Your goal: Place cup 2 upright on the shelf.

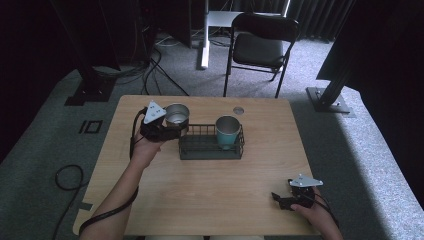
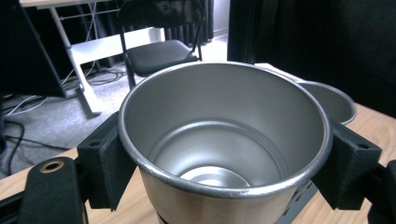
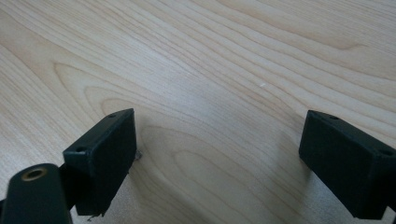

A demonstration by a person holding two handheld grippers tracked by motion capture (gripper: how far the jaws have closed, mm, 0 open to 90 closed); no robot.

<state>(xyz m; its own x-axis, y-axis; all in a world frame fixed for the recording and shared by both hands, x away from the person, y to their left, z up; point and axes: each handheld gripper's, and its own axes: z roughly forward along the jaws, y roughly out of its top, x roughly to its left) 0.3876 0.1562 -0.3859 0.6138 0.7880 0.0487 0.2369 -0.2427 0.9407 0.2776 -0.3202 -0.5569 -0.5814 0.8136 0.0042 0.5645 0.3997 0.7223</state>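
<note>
Near right, the right gripper (image 1: 281,200) rests on the pale wooden table (image 1: 215,200), jaws apart and empty. Farther left, the left gripper (image 1: 170,131) is clamped on a shiny steel cup (image 1: 177,116), held beside the dark wire basket (image 1: 210,148) with its teal metal cup (image 1: 227,131). Judged risk: the smooth wall slipping, or its base snagging the rim.

Both claws: black bodies, each topped with a grey three-cornered plate. Left claw (image 1: 159,125), right claw (image 1: 292,196). Black cable trails from each along the forearm. Jaws are black blocks with foam-like pads (image 3: 105,158), small screw holes at the tips, brass-ringed hole at lower left. Forearms bare, no sleeves.
</note>
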